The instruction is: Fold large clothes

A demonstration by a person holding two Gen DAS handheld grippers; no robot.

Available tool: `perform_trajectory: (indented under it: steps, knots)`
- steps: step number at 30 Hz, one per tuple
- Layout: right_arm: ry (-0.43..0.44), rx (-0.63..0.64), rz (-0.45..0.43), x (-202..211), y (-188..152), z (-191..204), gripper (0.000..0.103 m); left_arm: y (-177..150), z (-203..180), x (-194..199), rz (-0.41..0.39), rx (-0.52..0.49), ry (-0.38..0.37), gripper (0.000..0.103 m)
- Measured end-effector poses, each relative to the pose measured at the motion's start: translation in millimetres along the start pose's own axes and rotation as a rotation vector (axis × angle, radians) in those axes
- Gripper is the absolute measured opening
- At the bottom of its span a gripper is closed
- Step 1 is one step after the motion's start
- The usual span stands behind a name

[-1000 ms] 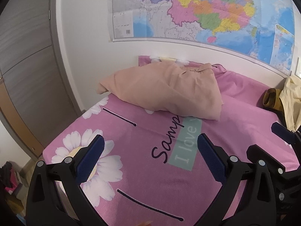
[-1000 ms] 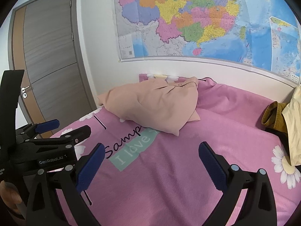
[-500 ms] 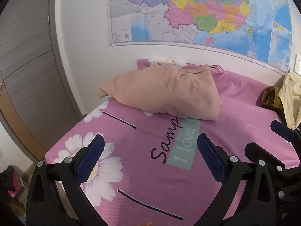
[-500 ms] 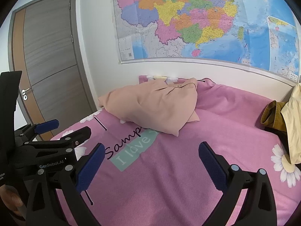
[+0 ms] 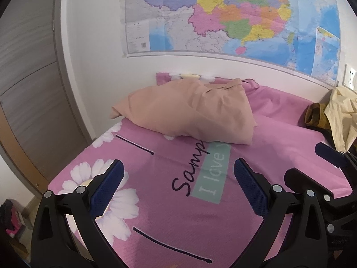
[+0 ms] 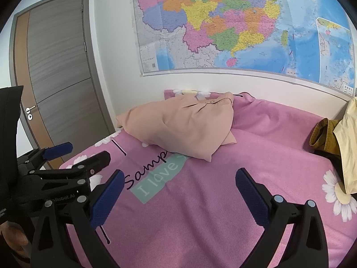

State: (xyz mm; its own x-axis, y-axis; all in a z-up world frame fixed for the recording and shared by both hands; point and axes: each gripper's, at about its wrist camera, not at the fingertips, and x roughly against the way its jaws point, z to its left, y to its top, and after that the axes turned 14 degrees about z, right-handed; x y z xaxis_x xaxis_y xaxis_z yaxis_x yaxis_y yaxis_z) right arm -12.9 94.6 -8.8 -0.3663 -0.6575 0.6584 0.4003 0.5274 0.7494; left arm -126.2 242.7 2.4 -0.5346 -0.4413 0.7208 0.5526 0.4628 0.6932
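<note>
Both grippers hang above the near part of the bed with nothing between their blue pads. The left gripper [image 5: 177, 187] has its jaws spread wide, and so does the right gripper [image 6: 178, 195]; neither touches the cloth.

The peach garment [image 5: 189, 114], roughly folded into a bundle, lies at the far end of the pink bedspread [image 5: 279, 147], close to the wall. It covers the end of the printed lettering, so only "Samp" and "I love" can be read.

At the right edge a pale yellow garment [image 6: 348, 138] is cut off by the frame and drapes over a mustard-brown one [image 6: 322, 137], most of which is hidden.

A big map [image 6: 234, 26] hangs on the wall above the bed, its top cropped. A grey door [image 6: 58, 71] stands to the left.
</note>
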Motion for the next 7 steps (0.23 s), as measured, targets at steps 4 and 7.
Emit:
perform_trajectory:
  steps: [4, 7]
  knots:
    - [-0.009, -0.007, 0.003, 0.4, -1.3, -1.0, 0.097, 0.4, 4.1, -3.9, 0.025, 0.029, -0.040, 0.097]
    - [-0.011, -0.010, 0.003, 0.6, -1.9, -2.2, 0.097, -0.7, 5.8, -4.7, 0.027, 0.052, -0.029, 0.097]
